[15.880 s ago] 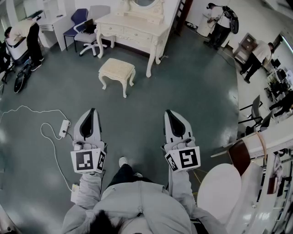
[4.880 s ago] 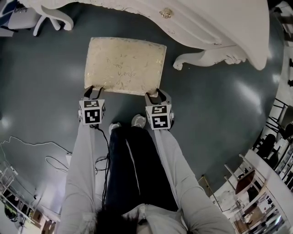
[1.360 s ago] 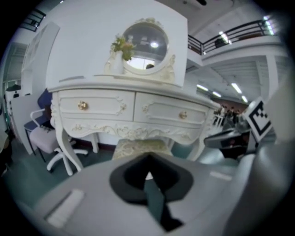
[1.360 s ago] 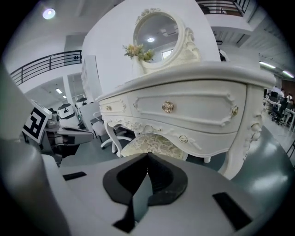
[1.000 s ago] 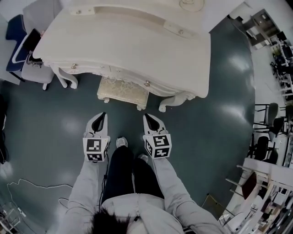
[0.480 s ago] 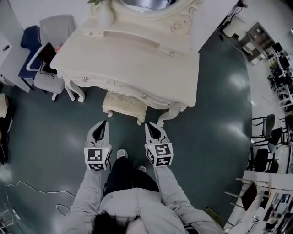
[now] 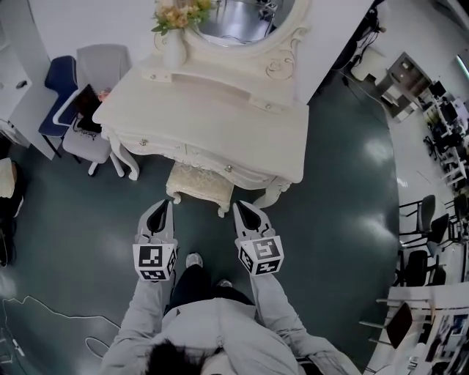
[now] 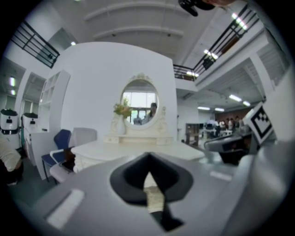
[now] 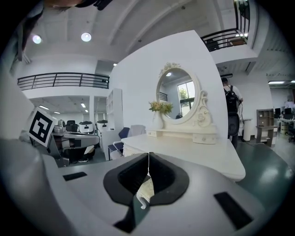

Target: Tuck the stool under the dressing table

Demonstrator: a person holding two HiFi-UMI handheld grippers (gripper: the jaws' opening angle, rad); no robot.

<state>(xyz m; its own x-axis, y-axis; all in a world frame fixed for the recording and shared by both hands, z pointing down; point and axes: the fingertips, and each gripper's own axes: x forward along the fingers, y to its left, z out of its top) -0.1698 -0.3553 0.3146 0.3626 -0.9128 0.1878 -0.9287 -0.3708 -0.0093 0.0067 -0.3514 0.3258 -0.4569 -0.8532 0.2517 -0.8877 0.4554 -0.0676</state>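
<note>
Left jaws: we see the left gripper (image 8: 147, 160) with its jaws pressed together and nothing between them.
Right jaws: the right gripper (image 9: 148, 156) is likewise closed tip to tip and empty.
Stool's look: the stool (image 7: 199, 183) is cream, with a patterned cushioned seat and curved carved legs.
Stool and jaws: in the head view we find it just above the middle of the frame, beyond both gripper tips and apart from them. In each gripper view a cream patch of it shows below the closed tips.
Stool and table: most of the seat lies beneath the dressing table (image 7: 220, 110); only its near edge and front legs show.
Table top: an oval mirror (image 7: 242, 18) and a vase of flowers (image 7: 176, 33) stand at the top of the frame.
Surroundings: office chairs (image 7: 84, 84) stand at upper left on the dark floor (image 7: 344, 198).
</note>
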